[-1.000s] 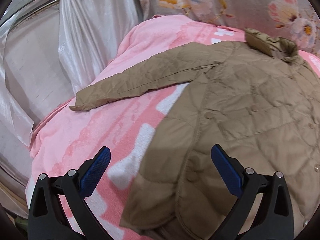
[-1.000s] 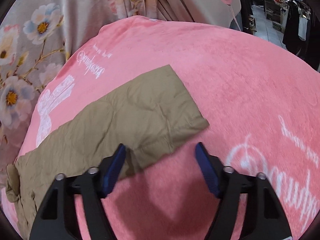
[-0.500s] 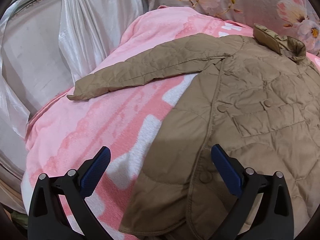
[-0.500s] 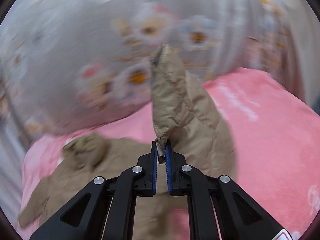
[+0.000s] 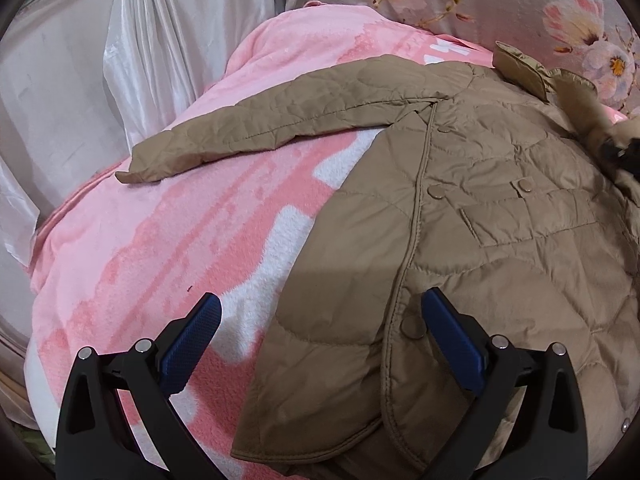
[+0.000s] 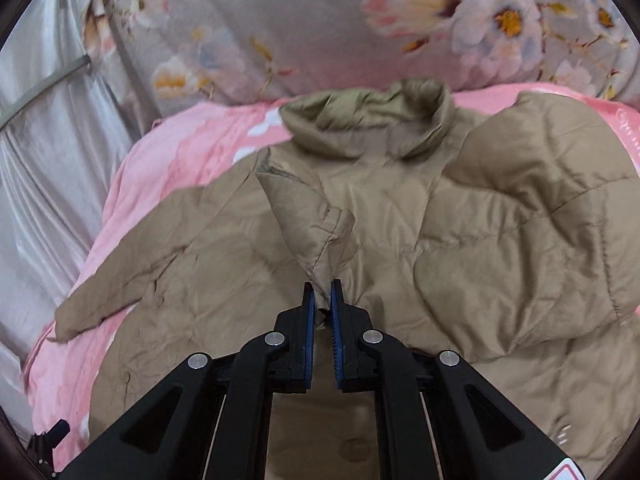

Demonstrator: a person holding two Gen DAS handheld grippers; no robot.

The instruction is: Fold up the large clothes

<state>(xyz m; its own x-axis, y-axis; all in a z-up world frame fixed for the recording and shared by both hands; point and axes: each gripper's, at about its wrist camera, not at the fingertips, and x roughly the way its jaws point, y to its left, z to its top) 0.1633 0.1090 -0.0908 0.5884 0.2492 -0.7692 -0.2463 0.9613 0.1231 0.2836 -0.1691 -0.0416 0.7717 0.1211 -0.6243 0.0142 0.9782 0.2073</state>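
Observation:
A tan quilted jacket (image 5: 500, 248) lies front up on a pink blanket (image 5: 160, 240), one sleeve (image 5: 280, 128) stretched out to the left. My left gripper (image 5: 320, 320) is open and empty, just above the jacket's bottom hem corner. My right gripper (image 6: 321, 292) is shut on the cuff of the other sleeve (image 6: 312, 224) and holds it folded over the jacket's chest (image 6: 440, 240), below the collar (image 6: 372, 124). The right gripper also shows blurred at the far right of the left wrist view (image 5: 616, 152).
A floral curtain (image 6: 360, 28) hangs behind the bed. Shiny white fabric (image 5: 132, 52) drapes along the bed's left side. The blanket's edge drops off at the left (image 5: 36, 272).
My right gripper closed on the right sleeve's cuff, lifted it and carried it left over the jacket's chest. My left gripper stayed open and shifted slightly along the hem.

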